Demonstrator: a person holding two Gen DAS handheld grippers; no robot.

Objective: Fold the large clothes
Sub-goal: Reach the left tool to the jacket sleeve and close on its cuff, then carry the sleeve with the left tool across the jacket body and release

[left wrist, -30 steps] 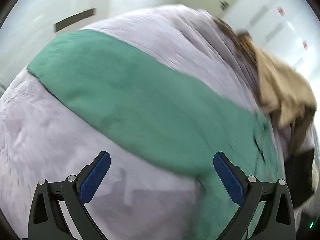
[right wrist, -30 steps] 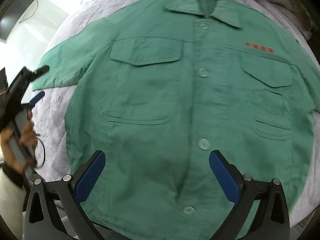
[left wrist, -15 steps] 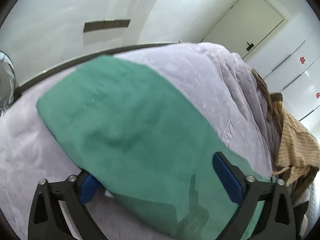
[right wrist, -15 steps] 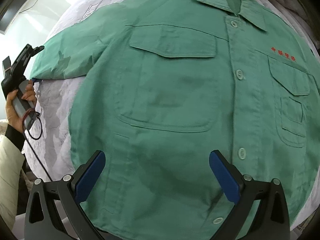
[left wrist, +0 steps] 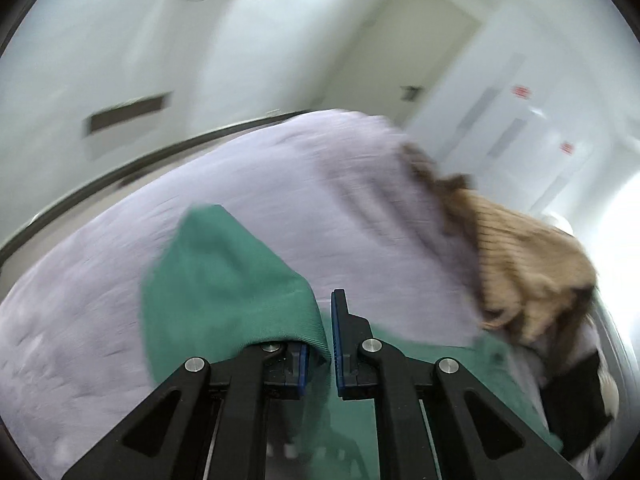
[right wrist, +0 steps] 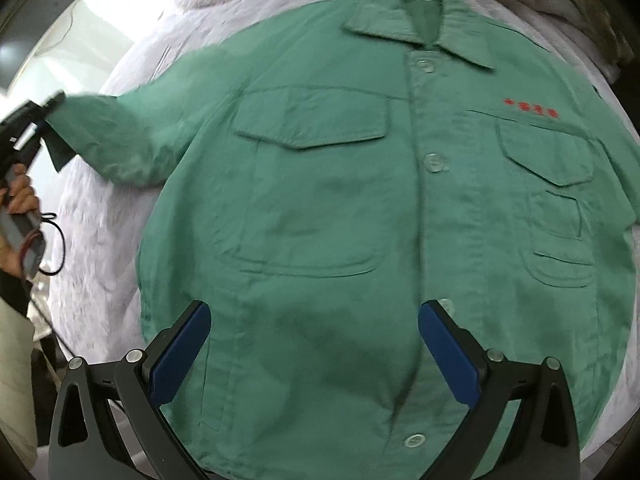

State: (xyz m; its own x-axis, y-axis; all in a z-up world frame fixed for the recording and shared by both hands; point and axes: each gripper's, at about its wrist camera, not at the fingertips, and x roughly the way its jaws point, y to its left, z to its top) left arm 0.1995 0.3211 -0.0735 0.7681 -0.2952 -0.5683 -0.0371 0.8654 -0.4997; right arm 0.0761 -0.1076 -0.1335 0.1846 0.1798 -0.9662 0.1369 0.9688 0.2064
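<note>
A green button-up shirt (right wrist: 360,208) lies front up on a lilac bedspread (right wrist: 100,220), collar at the far end. Its sleeve (right wrist: 120,144) reaches out to the left, and my left gripper (right wrist: 38,118) is shut on the cuff, lifting it off the bed. In the left wrist view the sleeve (left wrist: 224,280) drapes over the left finger and is pinched between the blue pads of my left gripper (left wrist: 322,344). My right gripper (right wrist: 312,344) hovers open above the shirt's lower front with nothing between its fingers.
A tan knitted garment (left wrist: 528,268) and a black item (left wrist: 576,404) lie heaped at the bed's right side. A person's hand (right wrist: 18,196) holds the left gripper's handle with a cable loop. White walls and a door (left wrist: 404,52) stand beyond the bed.
My left gripper went from wide open to shut on the sleeve cuff and has lifted it up. The right gripper's view shifted only slightly over the shirt.
</note>
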